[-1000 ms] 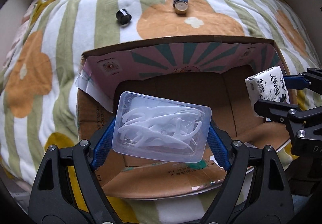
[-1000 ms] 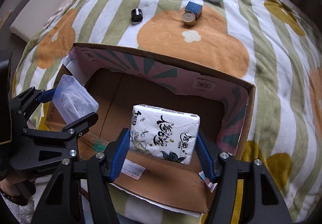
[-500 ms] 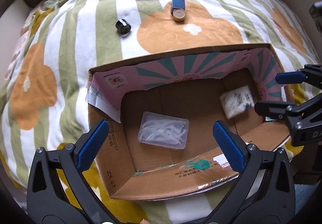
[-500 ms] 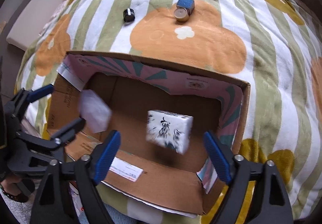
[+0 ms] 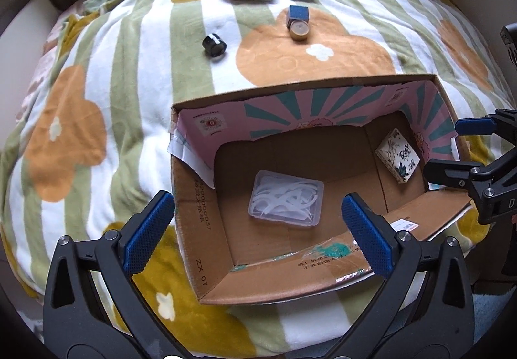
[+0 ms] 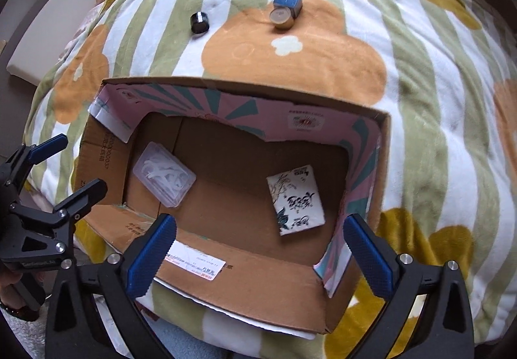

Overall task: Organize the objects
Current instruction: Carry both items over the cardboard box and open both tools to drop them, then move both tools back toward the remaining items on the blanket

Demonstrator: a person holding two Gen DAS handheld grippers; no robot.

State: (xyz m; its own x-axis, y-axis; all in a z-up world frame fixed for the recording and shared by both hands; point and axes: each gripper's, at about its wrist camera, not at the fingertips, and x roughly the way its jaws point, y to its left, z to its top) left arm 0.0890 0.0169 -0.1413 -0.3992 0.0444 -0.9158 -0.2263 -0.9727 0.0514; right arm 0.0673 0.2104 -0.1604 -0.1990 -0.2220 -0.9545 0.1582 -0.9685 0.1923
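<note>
Both drops have landed since a second ago: the clear floss-pick case [image 5: 285, 203] and tissue pack [image 6: 295, 199] now lie inside the cardboard box [image 5: 206, 249], case at 9 o'clock of the pack, while left gripper [image 5: 258, 230] and right gripper [image 6: 260, 249] gape empty above.

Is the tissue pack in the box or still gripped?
In the box. The tissue pack lies flat on the cardboard box floor; the right gripper is open.
</note>
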